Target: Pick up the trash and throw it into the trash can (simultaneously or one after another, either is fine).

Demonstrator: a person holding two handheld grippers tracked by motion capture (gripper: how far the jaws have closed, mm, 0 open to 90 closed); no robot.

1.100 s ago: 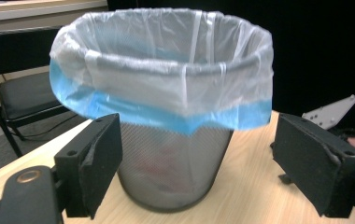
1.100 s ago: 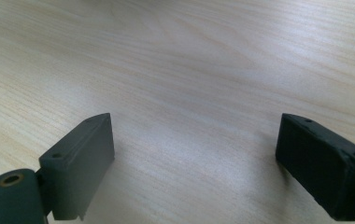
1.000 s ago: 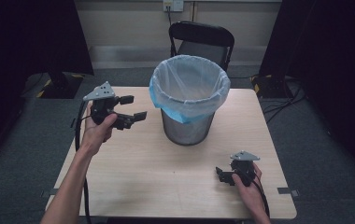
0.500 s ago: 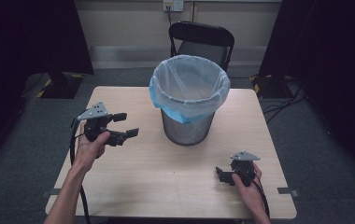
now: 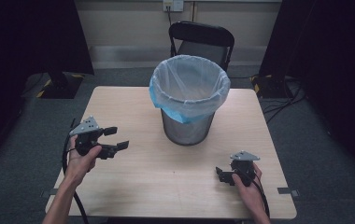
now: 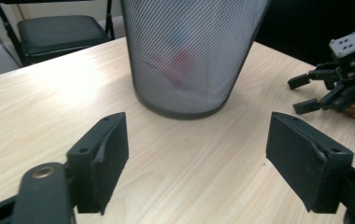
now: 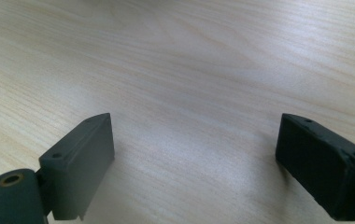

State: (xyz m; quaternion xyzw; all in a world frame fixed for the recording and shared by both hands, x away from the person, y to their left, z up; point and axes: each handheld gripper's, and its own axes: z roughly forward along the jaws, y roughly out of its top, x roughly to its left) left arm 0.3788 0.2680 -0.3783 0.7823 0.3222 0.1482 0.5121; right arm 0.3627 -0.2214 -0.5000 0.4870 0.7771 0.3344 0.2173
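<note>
A black mesh waste bin (image 5: 189, 100) lined with a pale blue bag stands at the table's middle back. In the left gripper view the bin (image 6: 189, 51) shows something red and blurred through its mesh. My left gripper (image 5: 117, 138) hovers low over the table's left side, pointed toward the bin. It is open, its jaws have just been closing a little, and nothing is between them (image 6: 196, 140). My right gripper (image 5: 220, 175) rests near the front right edge, open over bare wood (image 7: 194, 140). The left gripper view also shows it, farther off (image 6: 299, 94).
The wooden table (image 5: 133, 186) has bare room between the two grippers and in front of the bin. A black folding chair (image 5: 201, 39) stands behind the table. Cables (image 5: 283, 100) lie on the grey floor at the right, with dark curtains at both sides.
My left hand has sunk and drawn back toward the near left of the table, away from the bin, with its jaws slightly narrower. The right hand has stayed put.
</note>
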